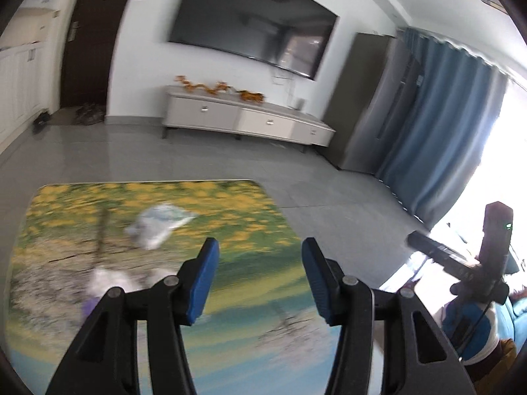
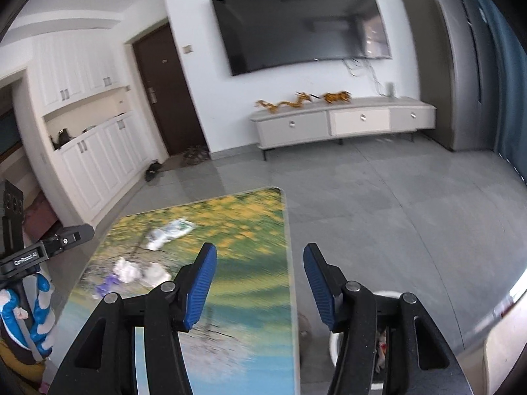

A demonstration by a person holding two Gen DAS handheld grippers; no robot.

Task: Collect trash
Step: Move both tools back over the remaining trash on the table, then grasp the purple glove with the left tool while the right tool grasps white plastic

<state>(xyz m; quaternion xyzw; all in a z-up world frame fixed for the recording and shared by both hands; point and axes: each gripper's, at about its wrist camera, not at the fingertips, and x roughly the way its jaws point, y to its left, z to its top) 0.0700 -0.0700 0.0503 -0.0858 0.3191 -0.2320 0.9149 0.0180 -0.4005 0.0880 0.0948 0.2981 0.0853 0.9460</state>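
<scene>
While both tools hang above the near end of the low rectangular table with the yellow-flower landscape print (image 2: 250, 230), everything to be collected lies farther out along that top, toward its left side. The left gripper (image 1: 260, 279), with black arms and blue ribbed pads, is spread wide and holds nothing; the right gripper (image 2: 260, 283), of the same make, is likewise spread and empty.

A crumpled clear-and-white plastic wrapper (image 1: 161, 225) lies near the middle of the table's far half, ahead and to the left of the left gripper. Its long axis seems to run slantwise, pointing toward the table's far right corner, though blur makes the outline uncertain. Closer to the table's near left edge sits a cluster — a crumpled white paper wad (image 2: 126, 270), a second, greyer wad (image 2: 154, 273) touching or just beside it, and a small purple scrap (image 2: 107, 284) at their near side.

Judged from both views, the left gripper is nearer to all of this, since the right one hangs over the table's right edge, well apart from the litter. Just off that right edge, on the grey tiled floor, stands a round white bin (image 2: 388, 296) with scraps inside — almost directly under the right gripper. The likely split, then: the left tool reaches forward-left for the cluster, and the carry runs rightward across the table to the bin.
</scene>
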